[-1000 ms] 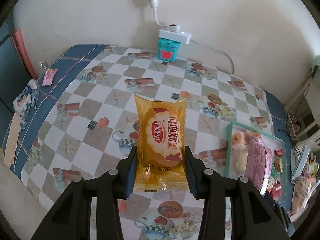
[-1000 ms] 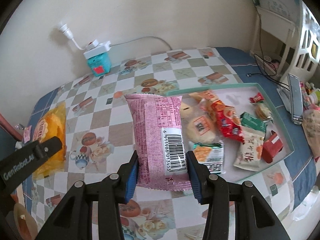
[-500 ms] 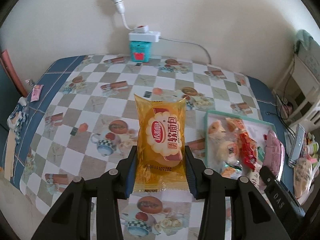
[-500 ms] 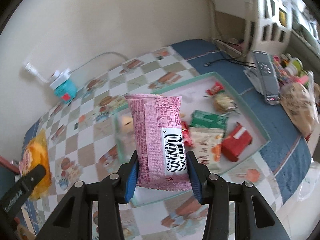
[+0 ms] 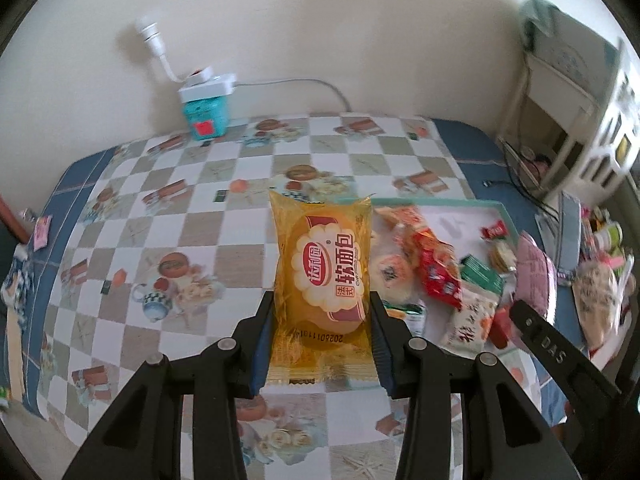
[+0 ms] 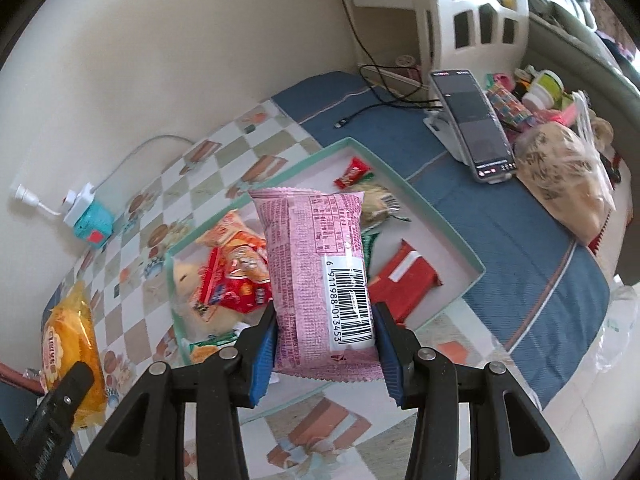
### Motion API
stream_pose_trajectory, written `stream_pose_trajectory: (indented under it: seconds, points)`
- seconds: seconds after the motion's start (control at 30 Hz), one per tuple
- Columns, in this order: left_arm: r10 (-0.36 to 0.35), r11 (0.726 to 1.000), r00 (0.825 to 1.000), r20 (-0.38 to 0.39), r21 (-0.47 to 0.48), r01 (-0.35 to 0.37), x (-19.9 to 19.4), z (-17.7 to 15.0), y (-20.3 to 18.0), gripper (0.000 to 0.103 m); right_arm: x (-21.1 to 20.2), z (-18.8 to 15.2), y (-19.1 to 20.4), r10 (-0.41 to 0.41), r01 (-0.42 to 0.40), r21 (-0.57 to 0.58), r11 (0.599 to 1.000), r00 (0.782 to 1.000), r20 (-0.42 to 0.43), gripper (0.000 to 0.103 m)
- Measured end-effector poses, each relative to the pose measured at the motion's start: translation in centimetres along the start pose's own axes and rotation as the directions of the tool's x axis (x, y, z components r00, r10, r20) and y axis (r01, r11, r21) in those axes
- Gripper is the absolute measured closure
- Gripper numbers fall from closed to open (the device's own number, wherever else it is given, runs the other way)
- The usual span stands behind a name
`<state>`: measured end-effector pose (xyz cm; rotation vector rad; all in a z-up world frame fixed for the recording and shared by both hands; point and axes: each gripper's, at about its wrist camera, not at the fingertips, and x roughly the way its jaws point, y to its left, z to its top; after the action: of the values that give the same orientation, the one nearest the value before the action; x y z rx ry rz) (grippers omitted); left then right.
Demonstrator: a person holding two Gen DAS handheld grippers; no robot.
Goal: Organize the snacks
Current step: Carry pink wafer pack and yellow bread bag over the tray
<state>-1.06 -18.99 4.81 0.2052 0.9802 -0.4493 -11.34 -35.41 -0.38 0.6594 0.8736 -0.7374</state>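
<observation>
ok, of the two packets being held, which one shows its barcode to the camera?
The pink packet in the right gripper: white barcode label faces up. The yellow bread packet in the left gripper shows its front logo.

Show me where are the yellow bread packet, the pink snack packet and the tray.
yellow bread packet (image 5: pixel 326 276), left wrist view, printed front.
pink snack packet (image 6: pixel 316 256), right wrist view, printed back.
tray (image 6: pixel 440 224), right wrist view, right rim.

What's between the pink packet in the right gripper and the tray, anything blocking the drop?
Nothing visible stands between them. The right gripper holds the pink packet over the tray. Snacks already crowd the tray's left half, and a red wrapper lies right of the packet; bare floor shows beyond it.
</observation>
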Motion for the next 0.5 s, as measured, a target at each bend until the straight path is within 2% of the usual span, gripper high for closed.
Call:
stream_pose_trajectory:
  seconds: [0.23, 0.5]
  points:
    - [-0.025, 0.995, 1.0, 0.005, 0.094, 0.025, 0.8, -0.8, -3.7, 0.058, 1.0, 0.3, -1.8, -0.006, 0.006, 0.024, 1.0, 1.0, -0.015, 0.055]
    - [-0.042, 0.986, 0.999, -0.009, 0.161, 0.043, 2.2, -1.6, -6.2, 0.058, 2.7, 0.3, -3.0, -0.005, 0.007, 0.038, 0.999, 0.999, -0.046, 0.055]
